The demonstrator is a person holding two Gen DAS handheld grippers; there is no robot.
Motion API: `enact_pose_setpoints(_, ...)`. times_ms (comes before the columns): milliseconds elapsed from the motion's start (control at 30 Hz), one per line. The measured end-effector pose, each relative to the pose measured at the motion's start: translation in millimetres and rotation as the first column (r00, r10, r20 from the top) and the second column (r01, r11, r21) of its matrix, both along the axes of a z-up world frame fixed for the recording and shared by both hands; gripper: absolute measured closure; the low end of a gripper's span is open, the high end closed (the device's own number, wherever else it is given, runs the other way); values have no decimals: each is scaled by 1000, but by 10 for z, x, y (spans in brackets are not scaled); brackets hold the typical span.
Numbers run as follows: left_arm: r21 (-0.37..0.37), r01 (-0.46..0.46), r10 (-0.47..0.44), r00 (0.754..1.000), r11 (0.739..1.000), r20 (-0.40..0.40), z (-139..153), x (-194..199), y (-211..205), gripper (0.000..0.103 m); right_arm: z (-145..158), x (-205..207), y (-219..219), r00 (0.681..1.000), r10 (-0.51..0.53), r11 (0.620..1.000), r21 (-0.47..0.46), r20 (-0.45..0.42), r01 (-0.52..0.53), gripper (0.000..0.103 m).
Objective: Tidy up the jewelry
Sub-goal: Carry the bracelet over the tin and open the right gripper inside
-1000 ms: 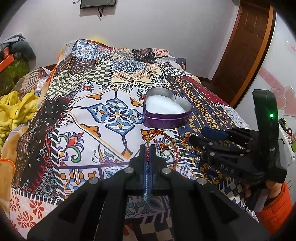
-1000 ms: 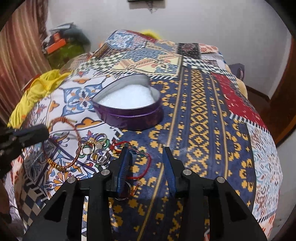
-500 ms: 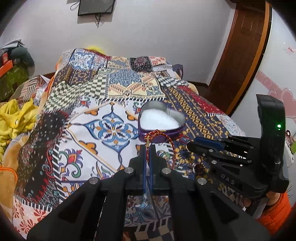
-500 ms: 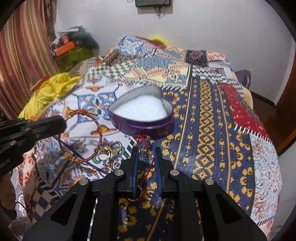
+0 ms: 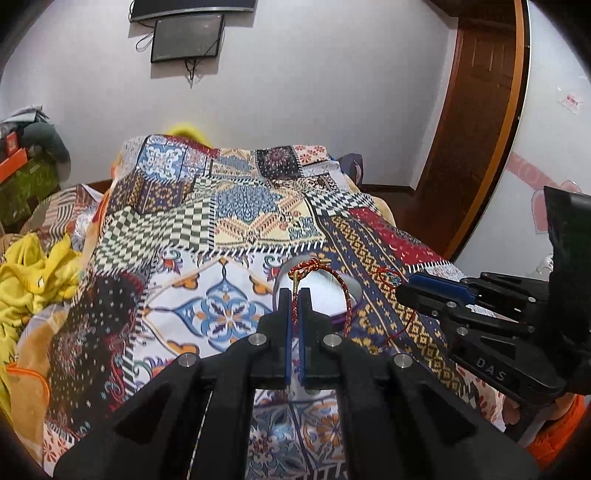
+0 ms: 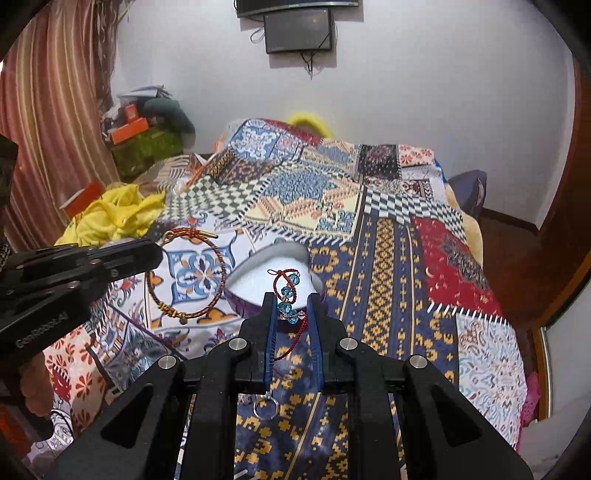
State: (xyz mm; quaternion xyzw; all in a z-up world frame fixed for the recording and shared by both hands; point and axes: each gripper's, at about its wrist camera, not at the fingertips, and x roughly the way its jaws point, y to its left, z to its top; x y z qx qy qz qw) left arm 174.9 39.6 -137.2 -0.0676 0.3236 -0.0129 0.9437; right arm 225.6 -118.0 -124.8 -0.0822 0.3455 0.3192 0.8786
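My left gripper (image 5: 294, 295) is shut on a red and gold cord bracelet (image 5: 346, 295), held in the air above the bed; the bracelet also shows in the right wrist view (image 6: 221, 273). My right gripper (image 6: 291, 299) is shut on a red cord bracelet with blue crystal beads (image 6: 286, 306), also lifted; a small silver ring (image 6: 266, 409) dangles from its lower end. The heart-shaped purple tin (image 6: 243, 299) with white lining (image 5: 325, 284) sits on the quilt just beyond both grippers.
A patchwork quilt (image 6: 388, 240) covers the bed. Yellow cloth (image 6: 114, 210) lies at the left. A wooden door (image 5: 476, 122) stands at the right. A dark screen (image 6: 299, 29) hangs on the wall.
The right gripper has shut on the beaded bracelet and lifted it. Both grippers have risen from the quilt with their bracelets, and the tin looks farther and lower.
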Motion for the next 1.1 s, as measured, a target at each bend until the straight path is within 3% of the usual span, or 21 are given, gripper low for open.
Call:
enact_pose_setpoints(600,44,-2,3,1000,999,-8,-63,506,4,102,35,299,112,1000,-7,999,37,19,7,88)
enact_pose_setpoints(1100,-7,22,-23,990,1000,-141,-462,900,75,102,-329,509,309,995,64,998,-20,-79,-66,88)
